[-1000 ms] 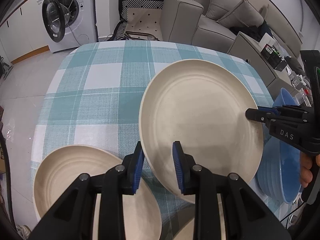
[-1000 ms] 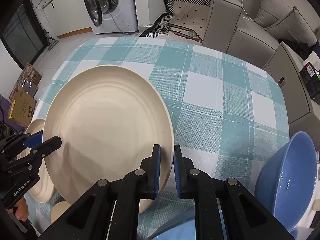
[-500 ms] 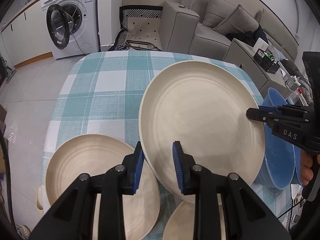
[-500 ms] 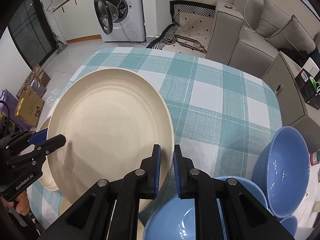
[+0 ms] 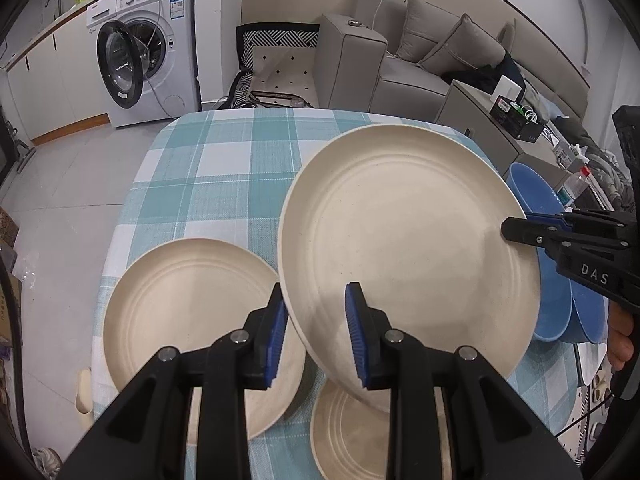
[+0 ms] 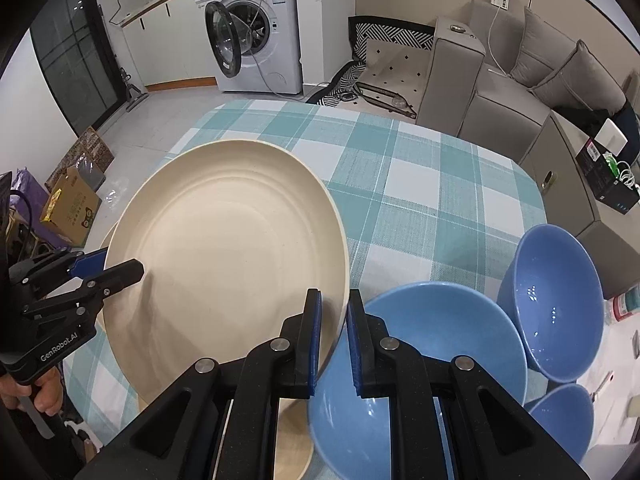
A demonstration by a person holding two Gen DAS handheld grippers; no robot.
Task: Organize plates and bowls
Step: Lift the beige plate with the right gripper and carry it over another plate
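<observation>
Both grippers pinch one large cream plate (image 5: 404, 240) above the checked tablecloth (image 5: 224, 184): left gripper (image 5: 316, 332) clamps its near rim, right gripper (image 6: 333, 328) the opposite rim. Their bodies read "GenRobot.AI" and "DAS".

Count: 3 cream plates: one held up (image 5: 408, 240), one flat at the table's (image 5: 224, 168) left edge (image 5: 192, 320), one at the near edge (image 5: 352, 432). 3 blue bowls at the right edge: (image 6: 424, 360), (image 6: 556, 304), (image 6: 560, 420). 2 grippers: left (image 5: 316, 334), right (image 6: 334, 332).
</observation>
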